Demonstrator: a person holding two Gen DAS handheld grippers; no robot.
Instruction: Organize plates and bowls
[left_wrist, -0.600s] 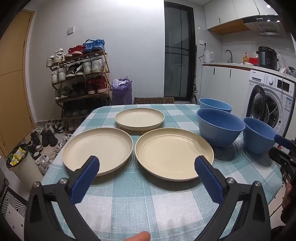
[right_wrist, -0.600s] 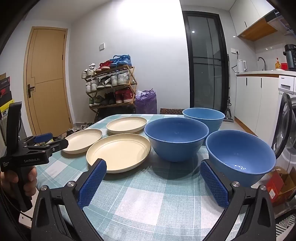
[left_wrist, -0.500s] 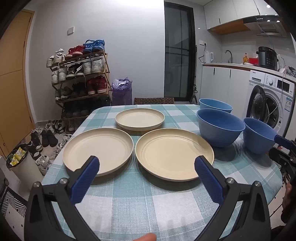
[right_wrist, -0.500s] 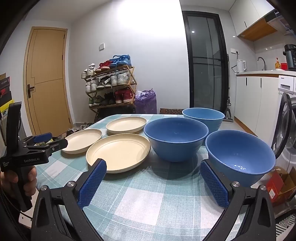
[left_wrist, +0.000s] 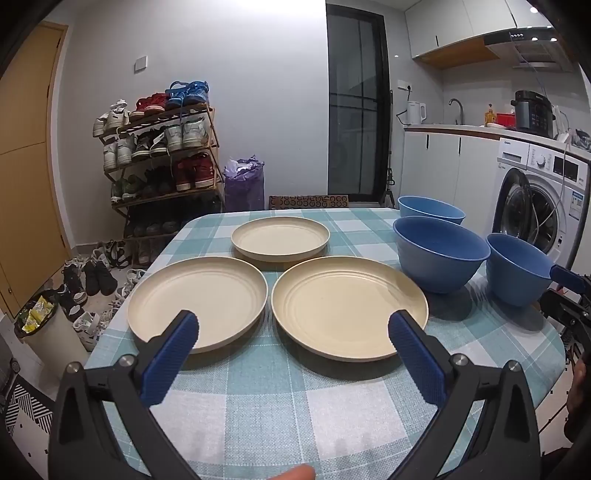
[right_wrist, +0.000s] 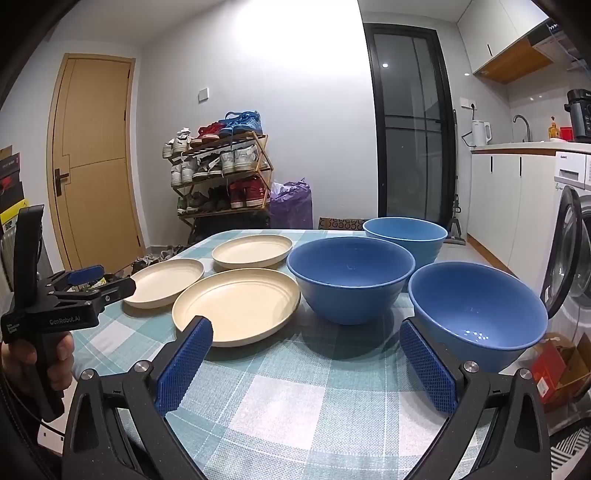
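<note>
the left tool (left_wrist: 293, 334), black-armed with blue ribbed pads, is hovering with its jaws spread wide and nothing between them, low over the near edge of the desk (left_wrist: 295, 413) that is wearing a teal and white checked cloth. three round cream plastic plates are lying flat on the cloth, apart from one another: the left cream plate (left_wrist: 197, 301) at eleven o'clock from the left tool, the near cream plate (left_wrist: 349, 310) at one o'clock, and the far cream plate (left_wrist: 280, 238) at twelve o'clock beyond both. the right tool (right_wrist: 306, 341) is likewise standing fully open and holding nothing. three round blue plastic bowls are sitting upright at the desk's right side: the near blue bowl (right_wrist: 476, 314) at two o'clock from the right tool, the middle blue bowl (right_wrist: 351, 277) at twelve o'clock, and the far blue bowl (right_wrist: 404, 236) behind it. in the right wrist view a hand (right_wrist: 35, 356) is gripping the left tool's handle at nine o'clock.
</note>
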